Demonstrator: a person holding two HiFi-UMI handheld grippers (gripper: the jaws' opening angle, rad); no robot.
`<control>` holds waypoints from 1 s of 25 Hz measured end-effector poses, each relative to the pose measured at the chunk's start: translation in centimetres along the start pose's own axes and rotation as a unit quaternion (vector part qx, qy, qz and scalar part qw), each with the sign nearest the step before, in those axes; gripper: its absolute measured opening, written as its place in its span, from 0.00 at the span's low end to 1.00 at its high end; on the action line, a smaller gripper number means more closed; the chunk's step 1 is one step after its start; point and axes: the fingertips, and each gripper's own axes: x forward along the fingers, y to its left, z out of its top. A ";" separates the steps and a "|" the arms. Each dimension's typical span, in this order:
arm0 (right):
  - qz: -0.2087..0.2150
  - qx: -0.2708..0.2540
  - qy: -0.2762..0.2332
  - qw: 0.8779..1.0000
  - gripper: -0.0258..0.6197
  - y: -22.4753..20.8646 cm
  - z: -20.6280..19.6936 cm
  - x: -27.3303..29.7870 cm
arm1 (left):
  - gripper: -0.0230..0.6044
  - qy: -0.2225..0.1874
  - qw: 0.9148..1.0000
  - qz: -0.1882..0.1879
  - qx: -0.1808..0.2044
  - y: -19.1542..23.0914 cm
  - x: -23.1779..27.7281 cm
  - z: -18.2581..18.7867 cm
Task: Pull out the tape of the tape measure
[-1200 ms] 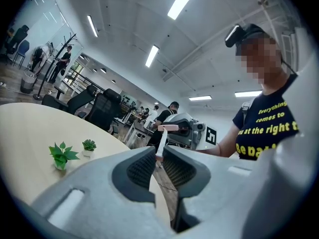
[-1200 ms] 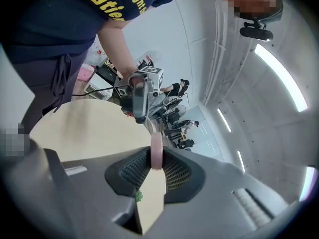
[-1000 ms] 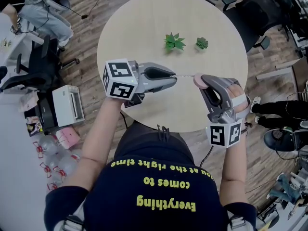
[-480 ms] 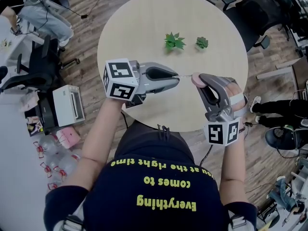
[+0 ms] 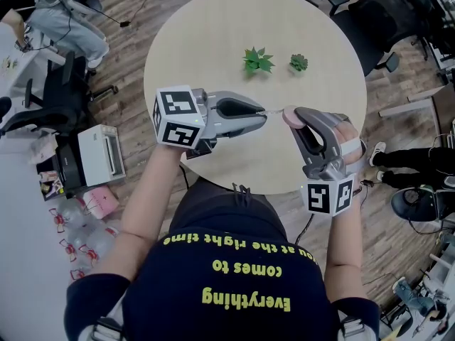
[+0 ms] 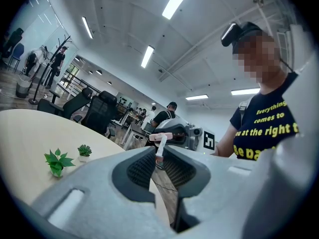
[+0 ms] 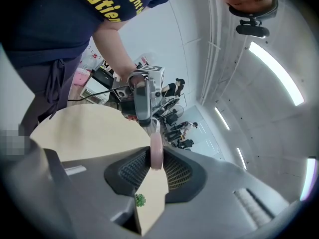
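A small pink round tape measure (image 5: 288, 117) hangs above the round table (image 5: 213, 34), and my right gripper (image 5: 293, 115) is shut on it. Its jaws have just been opening a little, with the pink case (image 7: 156, 151) still between the pads. A short length of white tape (image 5: 274, 111) runs left from the case to my left gripper (image 5: 265, 114), which is shut on the tape's end. In the left gripper view the tape (image 6: 160, 146) rises from between the jaws to the pink case (image 6: 162, 136). The two grippers face each other, close together.
Two small green potted plants (image 5: 257, 61) (image 5: 298, 64) stand on the table beyond the grippers. Office chairs (image 5: 370, 20) stand at the right and left of the table. A white printer (image 5: 99, 155) and bottles sit on the floor at the left. People stand at the room's edges.
The left gripper has drifted slightly right towards the right gripper, so the stretch of tape between them is shorter. The right gripper has edged a little left.
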 end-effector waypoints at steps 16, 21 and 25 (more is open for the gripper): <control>0.004 0.017 -0.014 1.000 0.17 -0.3 0.5 -0.3 | 0.12 -0.009 1.000 0.008 -0.003 0.4 0.0 0.3; 0.014 0.015 -0.022 1.000 0.17 -0.1 1.2 0.1 | 0.12 -0.012 1.000 -0.004 0.006 -0.3 1.0 0.9; 0.017 0.010 -0.015 1.000 0.17 0.1 1.0 0.5 | 0.12 -0.015 1.000 -0.003 0.013 -0.2 1.6 1.2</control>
